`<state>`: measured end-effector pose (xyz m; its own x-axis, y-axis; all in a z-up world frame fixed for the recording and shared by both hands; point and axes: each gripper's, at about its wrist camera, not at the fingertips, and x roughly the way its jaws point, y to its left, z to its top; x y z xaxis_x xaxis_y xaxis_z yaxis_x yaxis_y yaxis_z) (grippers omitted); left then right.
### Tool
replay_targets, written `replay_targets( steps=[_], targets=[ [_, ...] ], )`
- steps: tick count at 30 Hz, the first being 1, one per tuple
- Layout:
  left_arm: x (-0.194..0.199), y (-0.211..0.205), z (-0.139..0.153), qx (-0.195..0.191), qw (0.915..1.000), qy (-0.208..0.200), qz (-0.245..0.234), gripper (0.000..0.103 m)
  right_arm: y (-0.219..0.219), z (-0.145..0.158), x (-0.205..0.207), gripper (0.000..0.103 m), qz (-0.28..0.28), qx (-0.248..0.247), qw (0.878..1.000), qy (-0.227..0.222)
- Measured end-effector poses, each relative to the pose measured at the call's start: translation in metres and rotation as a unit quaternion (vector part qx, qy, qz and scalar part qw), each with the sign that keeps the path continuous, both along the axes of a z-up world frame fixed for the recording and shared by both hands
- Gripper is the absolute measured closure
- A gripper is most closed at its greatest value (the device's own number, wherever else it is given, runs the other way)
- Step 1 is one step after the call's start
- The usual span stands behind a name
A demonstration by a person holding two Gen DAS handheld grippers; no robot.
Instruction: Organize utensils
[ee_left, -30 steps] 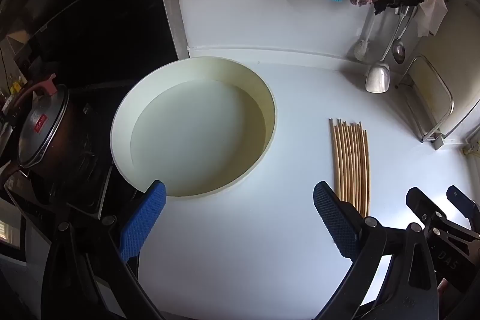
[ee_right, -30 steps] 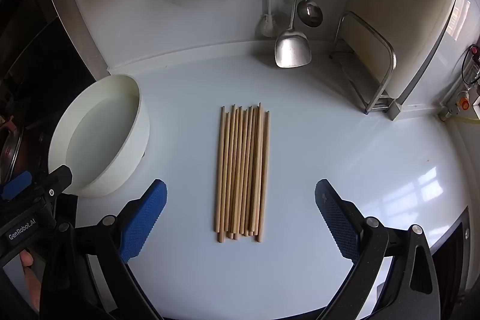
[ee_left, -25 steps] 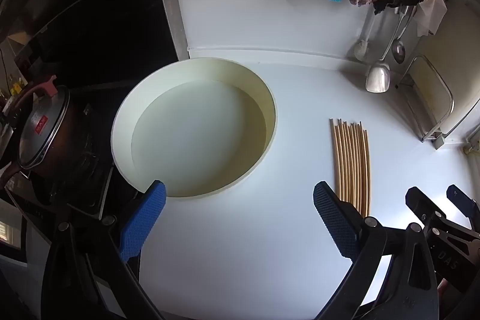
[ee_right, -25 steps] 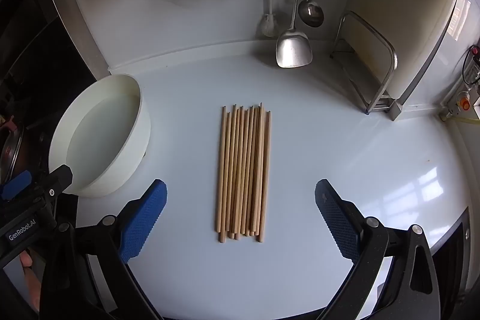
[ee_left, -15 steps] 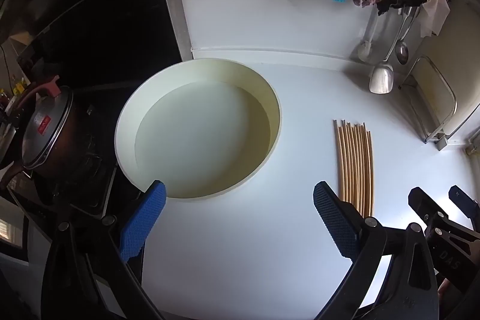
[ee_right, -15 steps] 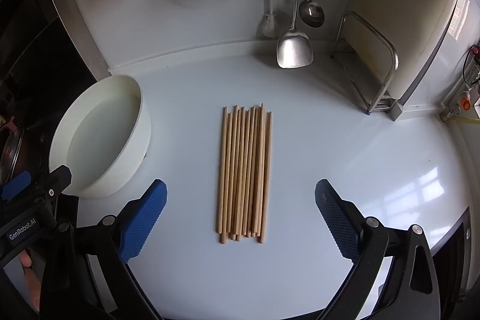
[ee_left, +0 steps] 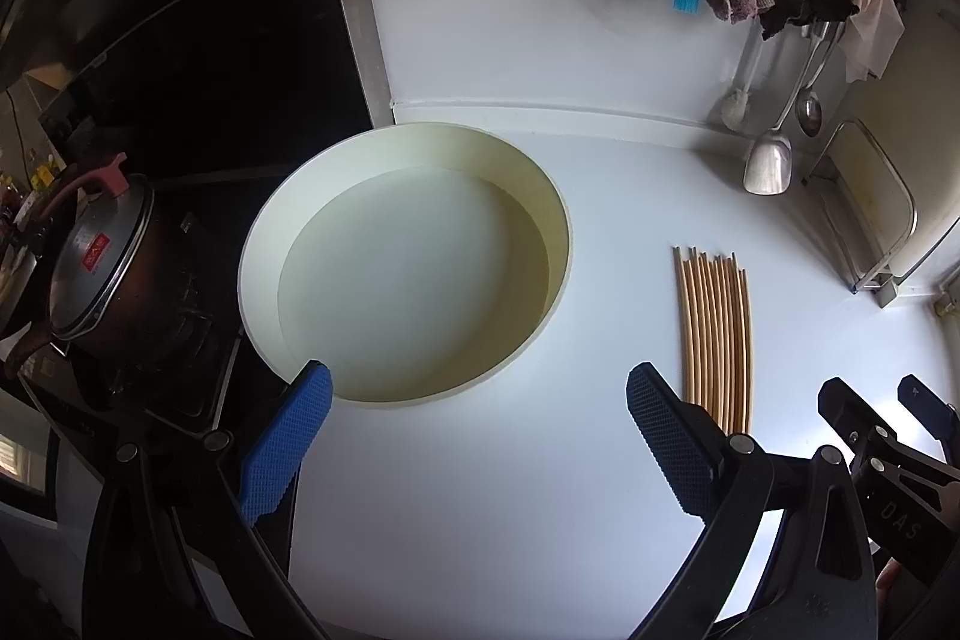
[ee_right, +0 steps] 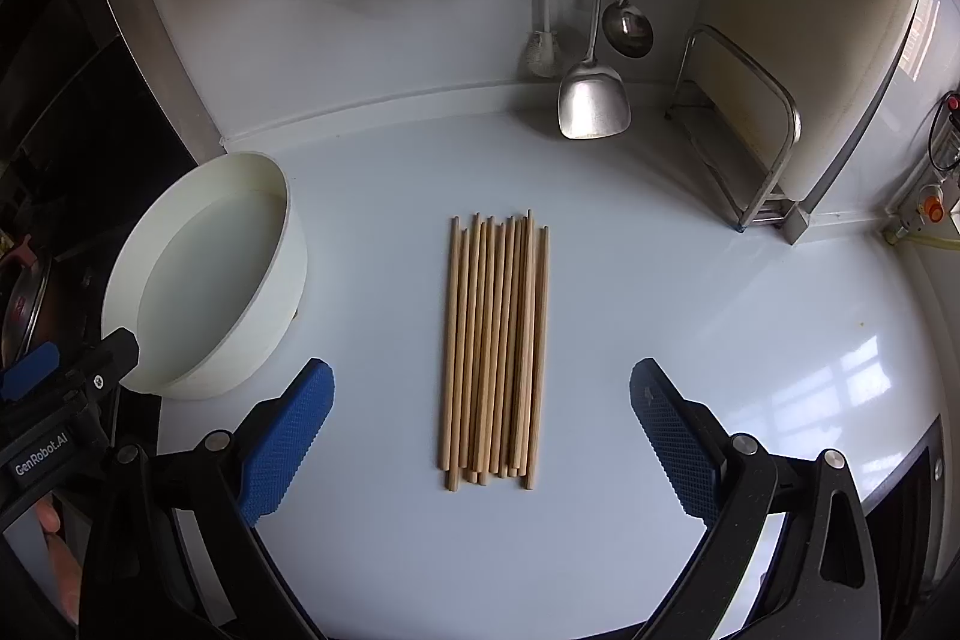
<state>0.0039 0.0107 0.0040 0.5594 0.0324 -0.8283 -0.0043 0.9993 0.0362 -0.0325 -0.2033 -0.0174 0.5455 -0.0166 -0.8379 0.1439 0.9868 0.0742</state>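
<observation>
Black hand-held gripper (ee_right: 480, 436), blue pads (ee_right: 288, 430)

"GenRobot.AI" stands on the left gripper (ee_right: 36, 376) at lower left; "DAS" on the right gripper (ee_left: 888, 418) at lower right.

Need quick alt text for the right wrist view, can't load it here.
A bundle of wooden chopsticks lies flat on the white counter, ahead of the open, empty right gripper. A white basin sits left.

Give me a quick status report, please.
Left gripper and right gripper open, empty. Chopsticks bundled flat on counter, beside empty white basin. Nothing in the way.
</observation>
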Motion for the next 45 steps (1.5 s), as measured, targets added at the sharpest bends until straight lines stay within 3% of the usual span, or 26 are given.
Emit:
replay_targets(
  steps=[45],
  targets=[
    [-0.003,0.0015,-0.0002,-0.001,1.0,0.0,0.003,0.006,0.0055,0.0021,-0.0012,0.008,0.0,0.002,1.0,0.0]
  ],
)
